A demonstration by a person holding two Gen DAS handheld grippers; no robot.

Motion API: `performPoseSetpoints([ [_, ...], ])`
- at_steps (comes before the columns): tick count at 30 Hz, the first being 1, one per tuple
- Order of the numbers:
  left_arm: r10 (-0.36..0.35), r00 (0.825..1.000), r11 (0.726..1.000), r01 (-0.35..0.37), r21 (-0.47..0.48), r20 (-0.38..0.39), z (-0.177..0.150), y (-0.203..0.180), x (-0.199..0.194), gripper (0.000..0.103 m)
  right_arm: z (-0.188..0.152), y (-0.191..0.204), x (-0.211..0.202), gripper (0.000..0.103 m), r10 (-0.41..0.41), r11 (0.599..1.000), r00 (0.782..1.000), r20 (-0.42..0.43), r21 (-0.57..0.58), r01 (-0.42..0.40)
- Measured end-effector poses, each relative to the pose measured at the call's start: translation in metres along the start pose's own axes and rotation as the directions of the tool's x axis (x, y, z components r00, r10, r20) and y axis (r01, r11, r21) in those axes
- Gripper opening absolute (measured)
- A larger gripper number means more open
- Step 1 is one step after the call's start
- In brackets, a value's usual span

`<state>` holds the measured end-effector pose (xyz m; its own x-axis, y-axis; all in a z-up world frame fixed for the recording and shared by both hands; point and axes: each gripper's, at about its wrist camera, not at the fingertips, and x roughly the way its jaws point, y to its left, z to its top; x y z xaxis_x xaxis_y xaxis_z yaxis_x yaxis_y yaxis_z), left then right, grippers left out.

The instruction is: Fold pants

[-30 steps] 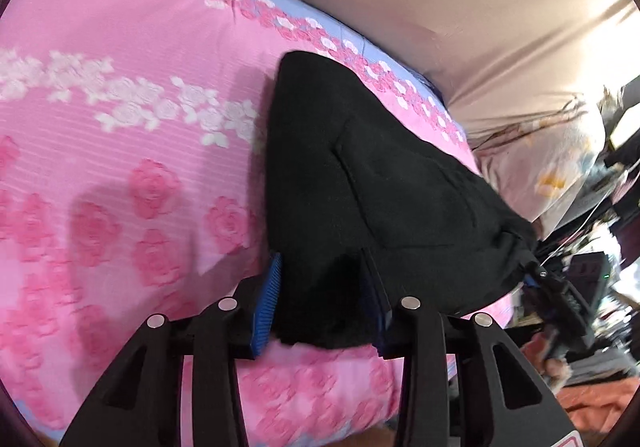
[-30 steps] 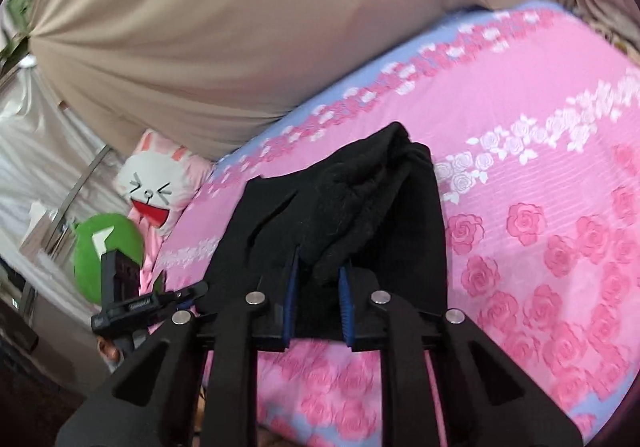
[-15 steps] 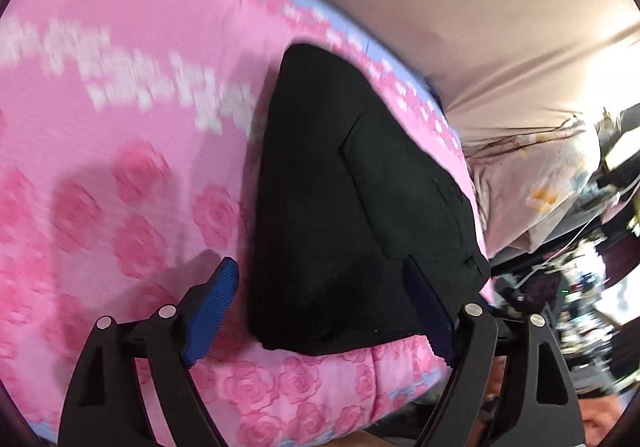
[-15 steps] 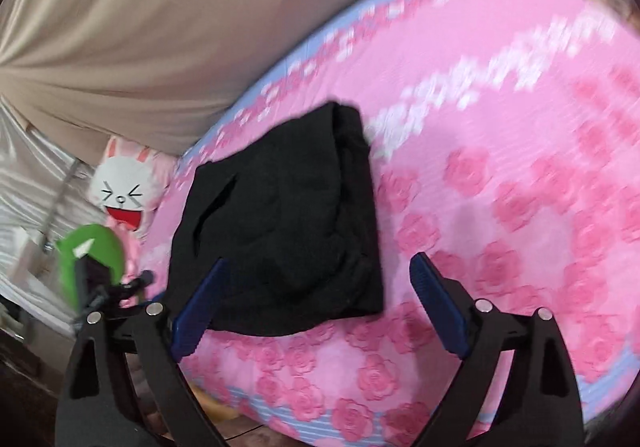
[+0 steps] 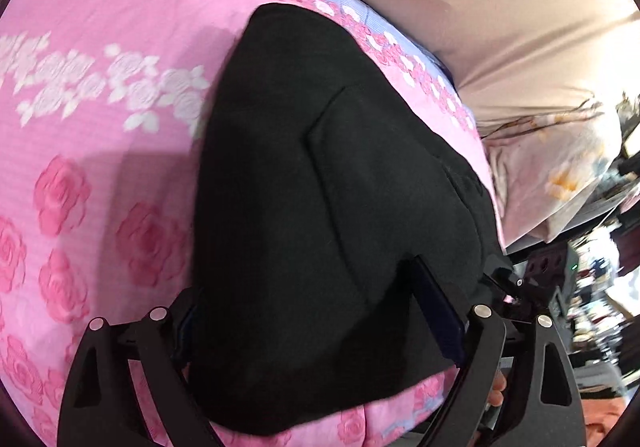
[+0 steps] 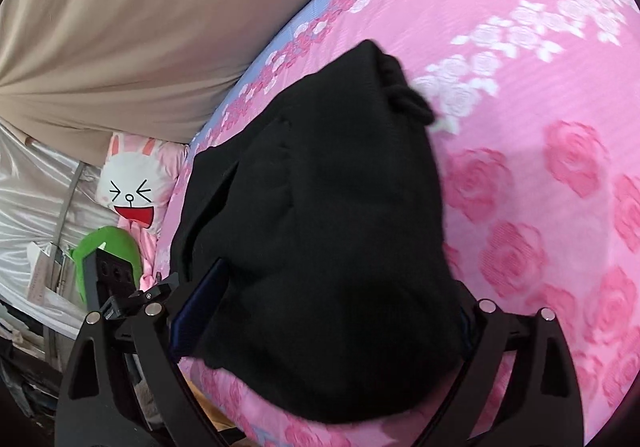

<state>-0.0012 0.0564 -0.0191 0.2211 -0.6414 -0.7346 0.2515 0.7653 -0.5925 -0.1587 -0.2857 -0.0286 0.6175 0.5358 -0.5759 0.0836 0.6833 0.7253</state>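
Both hand-held grippers' jaws opening wide astride folded black pants (image 5: pixel 304 207), unclamped.

— What can't you make out past your left gripper (image 5: pixel 320 311)?

— Its left pad is mostly hidden behind the edge of the black pants (image 5: pixel 320 207), and the fold's near end runs under the gripper frame, so you can't tell how many layers lie there. Beyond its right finger, the shelf clutter (image 5: pixel 592 287) is too blurred and small to name.

— And at your right gripper (image 6: pixel 320 327)?

— The right pad is nearly all covered by the cloth; only a sliver shows. The green thing (image 6: pixel 116 247) left of it is half hidden by the other gripper's camera mount (image 6: pixel 108 279). The bedspread (image 6: pixel 540 167) is cut off by the lens rim.
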Motion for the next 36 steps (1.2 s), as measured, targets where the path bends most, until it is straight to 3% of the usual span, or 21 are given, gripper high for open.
performPoseSetpoints([
  [6,0.077,0.997,0.995,-0.078,0.056,0.023,0.007,-0.016,0.016,0.089,0.005,0.010,0.013,0.098,-0.037,0.999,0.999,0.027,-0.029,0.038],
  [13,0.102,0.994,0.992,-0.104,0.070,0.036,0.009,-0.021,0.023,0.090,0.006,0.008,0.014,0.098,-0.039,0.999,0.998,0.053,-0.022,0.040],
  [15,0.087,0.996,0.994,-0.088,0.068,0.029,0.008,-0.019,0.020,0.090,0.004,0.006,0.009,0.090,-0.046,0.999,0.997,0.064,-0.013,0.047],
  [18,0.078,0.996,0.992,-0.082,0.097,0.047,0.004,-0.022,0.005,0.074,-0.001,-0.005,-0.008,0.063,-0.019,1.000,0.997,0.078,0.011,0.018],
  [20,0.056,0.997,0.992,-0.062,0.112,0.061,0.001,-0.022,-0.007,0.056,-0.004,-0.011,-0.021,0.049,0.011,1.000,0.997,0.081,0.026,-0.014],
  [23,-0.008,0.998,0.993,0.001,0.119,0.055,-0.004,-0.021,-0.024,0.040,-0.014,-0.004,-0.032,0.044,-0.005,1.000,0.995,0.095,-0.015,0.006],
  [29,-0.041,0.997,0.987,0.031,0.155,0.064,-0.019,-0.036,-0.052,0.035,-0.028,0.027,-0.069,0.042,-0.003,0.993,0.989,0.149,-0.120,0.021],
  [32,-0.069,0.991,0.976,0.043,0.212,0.115,-0.024,-0.053,-0.084,0.035,-0.029,0.054,-0.097,0.042,0.022,0.979,0.979,0.204,-0.201,0.020],
  [35,-0.096,0.974,0.957,0.034,0.290,0.205,-0.026,-0.075,-0.125,0.035,-0.025,0.089,-0.126,0.042,0.067,0.959,0.960,0.272,-0.284,0.013],
  [36,-0.114,0.961,0.945,0.027,0.325,0.251,-0.026,-0.086,-0.145,0.035,-0.022,0.101,-0.136,0.042,0.088,0.949,0.951,0.296,-0.314,0.010],
])
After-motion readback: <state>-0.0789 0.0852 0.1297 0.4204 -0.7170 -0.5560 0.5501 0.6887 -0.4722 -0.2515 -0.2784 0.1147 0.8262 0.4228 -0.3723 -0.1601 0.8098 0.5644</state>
